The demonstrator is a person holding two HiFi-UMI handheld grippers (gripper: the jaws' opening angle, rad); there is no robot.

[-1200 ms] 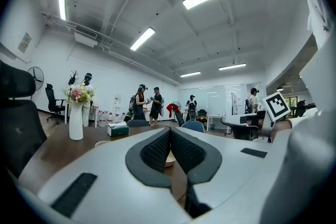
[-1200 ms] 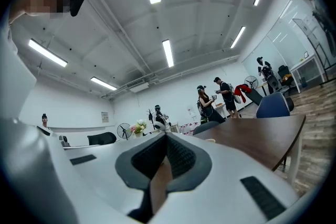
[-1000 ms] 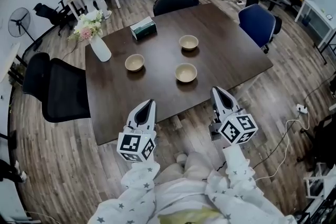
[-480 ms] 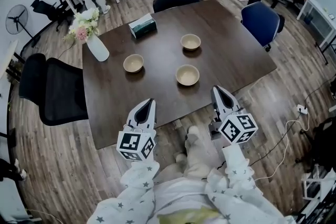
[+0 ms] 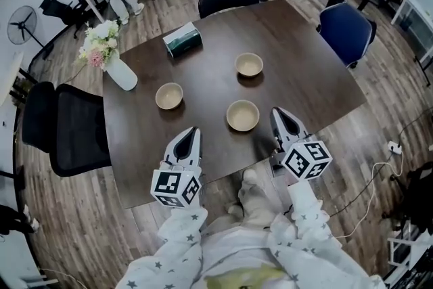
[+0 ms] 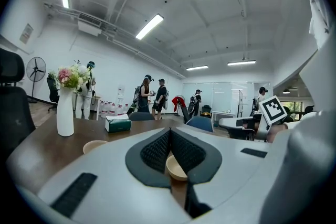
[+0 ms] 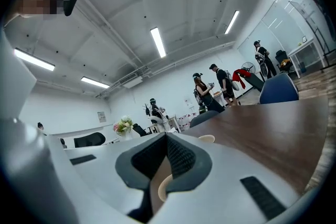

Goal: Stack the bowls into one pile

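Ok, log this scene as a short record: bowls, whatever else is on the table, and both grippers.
bowls: three, apart, none stacked: near bowl, left bowl, far bowl
surface: dark table
other items: vase of flowers at the left corner; tissue box at the far edge
left gripper: jaws together, empty, over the near table edge
right gripper: jaws together, empty, beside the near bowl
stacking: not begun

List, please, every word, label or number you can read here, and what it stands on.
No text is readable.
Tissue box: print too small to read.
Wall notice: too blurred to read.
Marker cubes: square patterns only, no words.
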